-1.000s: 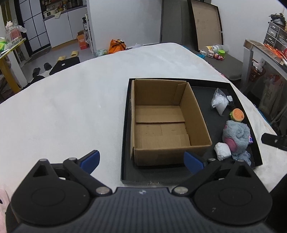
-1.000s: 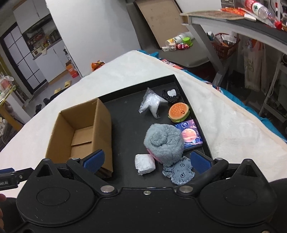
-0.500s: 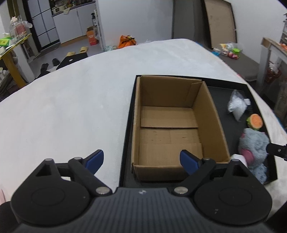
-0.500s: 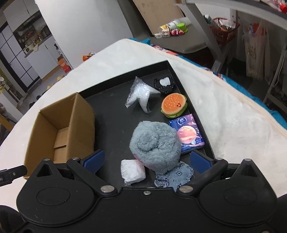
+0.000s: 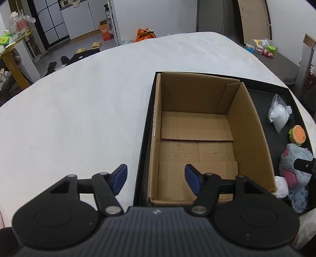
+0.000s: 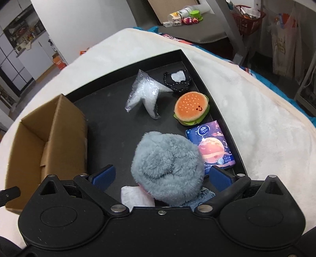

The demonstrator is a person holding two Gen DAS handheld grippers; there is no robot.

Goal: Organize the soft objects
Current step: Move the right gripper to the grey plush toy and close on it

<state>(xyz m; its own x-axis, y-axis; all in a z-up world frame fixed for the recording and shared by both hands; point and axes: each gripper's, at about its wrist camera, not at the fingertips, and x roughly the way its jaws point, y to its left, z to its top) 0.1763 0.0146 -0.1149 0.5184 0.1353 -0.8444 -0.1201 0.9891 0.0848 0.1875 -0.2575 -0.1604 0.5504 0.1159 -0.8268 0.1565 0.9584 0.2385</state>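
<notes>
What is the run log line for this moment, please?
left tongs: closing, empty, above box wall | right tongs: open around grey plush | box: empty

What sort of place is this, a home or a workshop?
Probably a lived-in home room, hedged: a soft white blanket covers the work surface, slippers lie on the floor near white kitchen cabinets, and a shelf of cluttered household bottles and toys stands behind the black tray.
</notes>
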